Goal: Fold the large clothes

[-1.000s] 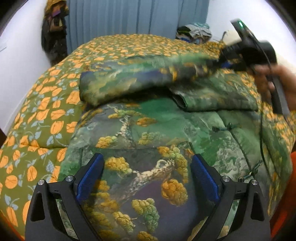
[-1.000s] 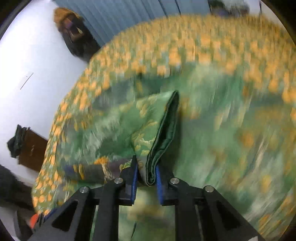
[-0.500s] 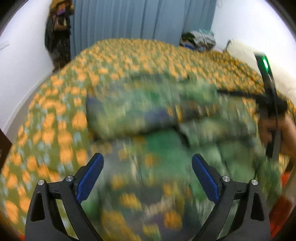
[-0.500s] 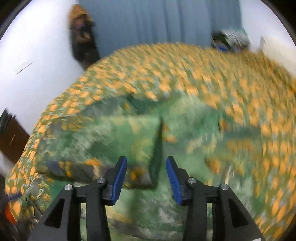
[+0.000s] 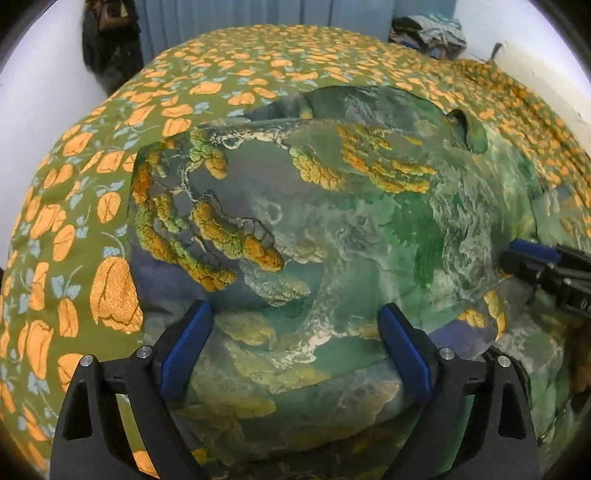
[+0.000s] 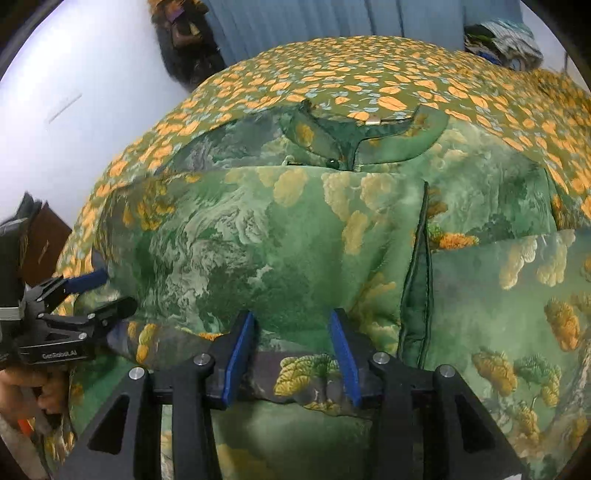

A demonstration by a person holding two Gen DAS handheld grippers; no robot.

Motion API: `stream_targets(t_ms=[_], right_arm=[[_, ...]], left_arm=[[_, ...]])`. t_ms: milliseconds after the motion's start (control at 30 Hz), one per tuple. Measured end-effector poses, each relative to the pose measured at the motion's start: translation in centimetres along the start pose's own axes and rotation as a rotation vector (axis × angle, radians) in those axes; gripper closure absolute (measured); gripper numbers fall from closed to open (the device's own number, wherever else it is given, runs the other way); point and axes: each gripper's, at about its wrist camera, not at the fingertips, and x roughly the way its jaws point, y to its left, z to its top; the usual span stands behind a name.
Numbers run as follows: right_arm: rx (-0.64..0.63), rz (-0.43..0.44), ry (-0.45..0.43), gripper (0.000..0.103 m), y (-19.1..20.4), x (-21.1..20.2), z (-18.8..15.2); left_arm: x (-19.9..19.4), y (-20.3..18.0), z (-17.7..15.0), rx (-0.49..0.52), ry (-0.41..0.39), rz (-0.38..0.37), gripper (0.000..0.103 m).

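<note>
A large padded green garment (image 5: 332, 229) printed with trees and golden foliage lies partly folded on the bed; its collar (image 6: 369, 140) points to the far side. My left gripper (image 5: 295, 354) is open, its jaws wide over a folded sleeve near the garment's left side. It also shows in the right wrist view (image 6: 99, 295). My right gripper (image 6: 291, 354) is open and empty, jaws either side of the folded sleeve's near edge. One of its fingers (image 5: 532, 254) shows at the right of the left wrist view.
The bed is covered by an olive quilt (image 5: 229, 85) with orange flowers. Blue curtains (image 6: 332, 22) hang behind. Dark clothes hang at the left wall (image 5: 107, 48). A clothes pile (image 6: 506, 37) sits at the far right corner. A brown cabinet (image 6: 40, 243) stands left.
My right gripper has let go of the sleeve it was carrying and opened; the sleeve now lies folded across the garment. Both grippers moved in closer over the garment.
</note>
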Motion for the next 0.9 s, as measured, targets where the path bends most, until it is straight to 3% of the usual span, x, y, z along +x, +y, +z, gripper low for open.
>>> stream_targets(t_ms=[133,233,300,367,533,600,633,667,733,900], right_arm=[[0.007,0.013,-0.017,0.061,-0.6,-0.2,-0.6],[0.014,0.025,-0.027,0.061,-0.8,-0.2,-1.0],[0.018,0.032,-0.033,0.061,-1.0,-0.2,-1.1],[0.017,0.033,-0.034,0.061,-0.9,0.0,-0.9],[0.014,0.038,-0.035,0.061,-1.0,0.0,-1.0],[0.015,0.041,-0.036,0.061,-1.1,0.0,-1.1],[0.016,0.043,-0.038,0.061,-1.1,0.0,-1.1],[0.016,0.044,-0.039,0.061,-1.1,0.0,-1.1],[0.011,0.043,-0.041,0.061,-1.1,0.2,-1.2],[0.008,0.041,-0.051,0.061,-1.1,0.3,-1.3]], left_arm=[[-2.6,-0.4,1.1,-0.001,0.098,0.0,0.012],[-6.1,-0.7,3.1,-0.074,0.167,-0.116,0.012],[-7.6,-0.6,5.2,-0.115,0.137,-0.191,0.009],[-7.9,-0.9,7.2,-0.112,0.073,-0.196,0.007],[-2.5,-1.9,10.8,-0.026,-0.102,-0.045,0.007],[2.7,-1.2,10.0,-0.022,-0.013,0.005,0.006],[5.3,-0.3,8.7,-0.048,0.05,-0.015,0.005],[6.4,0.3,7.8,-0.073,0.05,-0.047,0.004],[6.0,1.0,6.7,-0.109,-0.033,-0.081,0.004],[4.5,0.4,6.1,-0.069,0.001,-0.07,0.004]])
